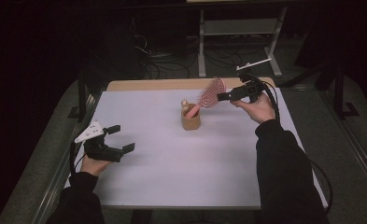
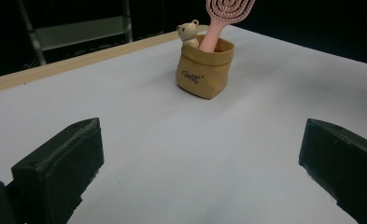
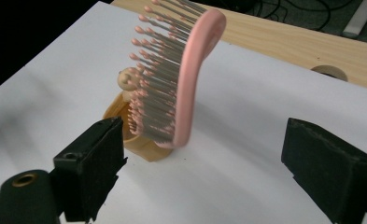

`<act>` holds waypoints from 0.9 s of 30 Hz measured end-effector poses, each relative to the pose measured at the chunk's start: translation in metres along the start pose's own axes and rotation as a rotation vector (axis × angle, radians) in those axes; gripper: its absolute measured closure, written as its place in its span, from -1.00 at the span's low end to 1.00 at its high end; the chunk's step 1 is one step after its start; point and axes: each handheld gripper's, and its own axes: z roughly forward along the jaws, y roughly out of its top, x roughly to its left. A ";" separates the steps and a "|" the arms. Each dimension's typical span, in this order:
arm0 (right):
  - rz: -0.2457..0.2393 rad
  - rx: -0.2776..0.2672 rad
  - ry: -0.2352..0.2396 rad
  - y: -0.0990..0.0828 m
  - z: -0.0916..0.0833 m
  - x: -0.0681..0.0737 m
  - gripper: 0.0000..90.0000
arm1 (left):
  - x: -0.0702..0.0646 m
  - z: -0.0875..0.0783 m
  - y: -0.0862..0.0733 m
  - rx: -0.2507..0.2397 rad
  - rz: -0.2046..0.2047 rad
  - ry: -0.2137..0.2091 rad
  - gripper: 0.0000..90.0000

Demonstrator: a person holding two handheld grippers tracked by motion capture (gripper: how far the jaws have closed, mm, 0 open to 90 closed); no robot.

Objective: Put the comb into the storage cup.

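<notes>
A small tan paper pouch (image 1: 190, 120) (image 2: 204, 70) (image 3: 139, 144) stands at the middle far part of the white table. In it sit a tiny cream teddy bear (image 1: 185, 103) (image 2: 187, 32) (image 3: 127, 79) and a pink hairbrush (image 1: 210, 93) (image 2: 228, 9) (image 3: 190, 70), handle down, with its head leaning out to the right. My right gripper (image 1: 222, 96) (image 3: 204, 126) is open right beside the brush head, its jaws wide apart and not touching it. My left gripper (image 1: 122, 137) (image 2: 200, 128) rests open and empty near the left edge, pointing toward the pouch.
White sheeting (image 1: 172, 177) covers the table, with a bare wooden strip (image 1: 148, 85) along the far edge and a round hole (image 3: 328, 71) in it. Beyond stand a metal frame (image 1: 237, 28) and floor cables (image 1: 162, 65), with dark surroundings.
</notes>
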 end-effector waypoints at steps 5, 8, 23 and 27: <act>-0.004 -0.051 0.005 -0.008 -0.011 -0.007 -1.00 | 0.000 0.000 -0.001 0.004 0.000 -0.001 -1.00; -0.001 -0.063 0.003 -0.012 -0.017 -0.010 -1.00 | 0.000 0.000 -0.001 0.001 -0.001 -0.001 -1.00; 0.002 -0.086 0.013 -0.030 -0.034 -0.024 -1.00 | 0.001 -0.001 -0.002 0.004 -0.010 0.002 -1.00; -0.002 -0.097 0.024 -0.037 -0.038 -0.025 -1.00 | 0.001 -0.001 -0.003 0.005 -0.010 0.003 -1.00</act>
